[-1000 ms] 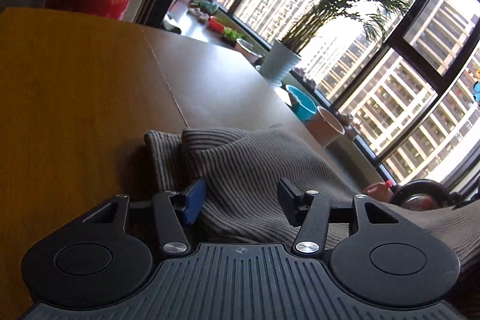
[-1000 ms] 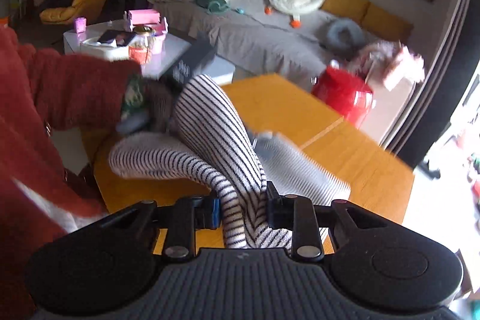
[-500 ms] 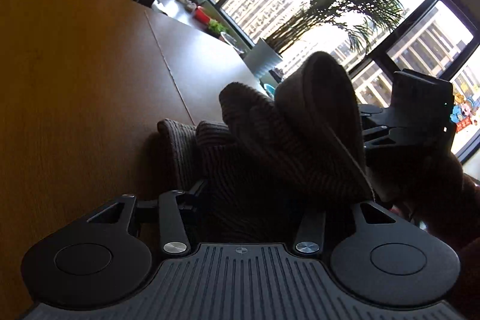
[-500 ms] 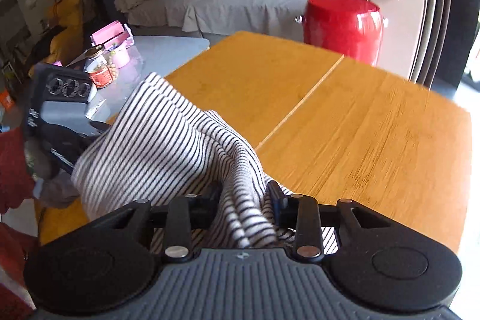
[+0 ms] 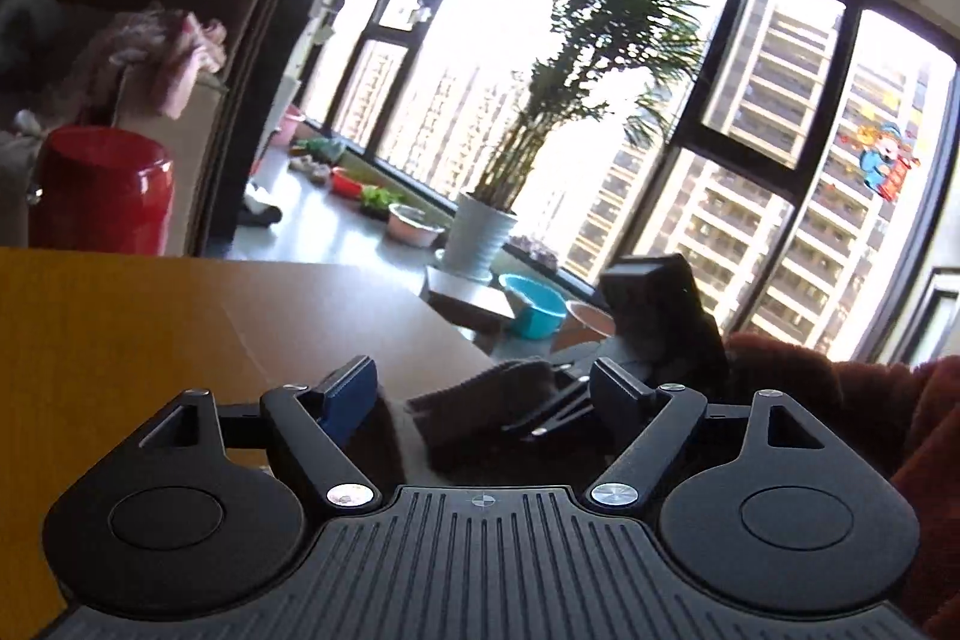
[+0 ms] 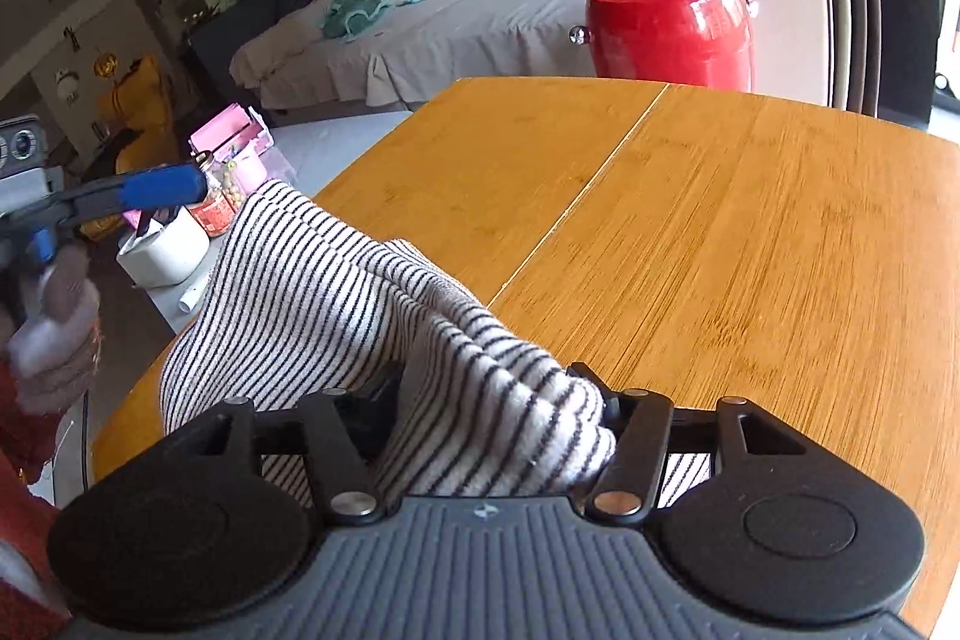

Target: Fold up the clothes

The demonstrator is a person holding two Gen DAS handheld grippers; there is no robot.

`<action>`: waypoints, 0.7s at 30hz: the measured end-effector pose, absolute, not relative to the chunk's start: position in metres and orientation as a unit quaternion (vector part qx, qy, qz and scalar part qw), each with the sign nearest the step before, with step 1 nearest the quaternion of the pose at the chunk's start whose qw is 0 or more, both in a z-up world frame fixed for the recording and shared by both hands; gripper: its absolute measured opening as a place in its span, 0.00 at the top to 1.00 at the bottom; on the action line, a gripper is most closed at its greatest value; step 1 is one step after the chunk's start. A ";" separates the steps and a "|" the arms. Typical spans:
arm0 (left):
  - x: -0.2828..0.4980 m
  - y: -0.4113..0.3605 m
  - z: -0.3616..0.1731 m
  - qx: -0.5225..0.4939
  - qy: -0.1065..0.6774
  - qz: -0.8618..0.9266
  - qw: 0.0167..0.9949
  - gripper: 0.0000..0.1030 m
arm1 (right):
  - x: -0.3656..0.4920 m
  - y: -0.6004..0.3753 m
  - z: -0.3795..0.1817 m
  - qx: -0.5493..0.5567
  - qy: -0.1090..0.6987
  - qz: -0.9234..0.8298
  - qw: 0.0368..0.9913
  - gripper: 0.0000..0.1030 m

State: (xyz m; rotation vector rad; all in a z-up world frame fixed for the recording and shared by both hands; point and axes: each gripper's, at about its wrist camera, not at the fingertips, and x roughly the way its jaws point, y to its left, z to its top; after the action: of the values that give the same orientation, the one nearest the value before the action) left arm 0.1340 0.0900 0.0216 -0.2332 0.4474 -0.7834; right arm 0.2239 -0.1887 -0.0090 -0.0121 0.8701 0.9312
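Observation:
A white garment with thin dark stripes lies bunched at the near left corner of the wooden table. My right gripper is shut on a thick fold of it. My left gripper is open and empty, raised above the table; a dark edge of the garment shows between its fingers but lower down. The left gripper also shows at the far left of the right wrist view, clear of the cloth. The right gripper shows in the left wrist view.
A red drum stool stands beyond the table's far edge. A grey sofa with toys lies behind. A low table with jars is at left. A potted palm and bowls stand by the window.
My left gripper has let go of the garment, lifted and opened, and now looks at the window. My right gripper has carried its fold lower and nearer the table's corner.

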 end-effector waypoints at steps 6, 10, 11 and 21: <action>0.167 0.043 -0.027 -0.067 0.301 -0.342 0.888 0.19 | 0.210 -0.201 0.010 -0.035 0.374 0.393 0.839 0.26; 0.174 0.044 -0.033 -0.062 0.308 -0.335 0.888 0.17 | 0.184 -0.216 0.039 -0.073 0.295 0.331 0.893 0.04; 0.174 0.044 -0.033 -0.060 0.309 -0.335 0.888 0.15 | 0.177 -0.219 0.047 -0.071 0.271 0.326 0.903 0.00; 0.169 0.046 -0.037 -0.050 0.312 -0.334 0.888 0.09 | 0.195 -0.223 0.021 0.163 0.323 0.392 0.846 0.00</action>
State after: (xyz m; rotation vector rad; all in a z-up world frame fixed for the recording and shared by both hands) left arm 0.1687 0.0461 -0.0373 -0.1041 0.6475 -0.6939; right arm 0.1955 -0.2235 0.0215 0.3439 0.6807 0.8269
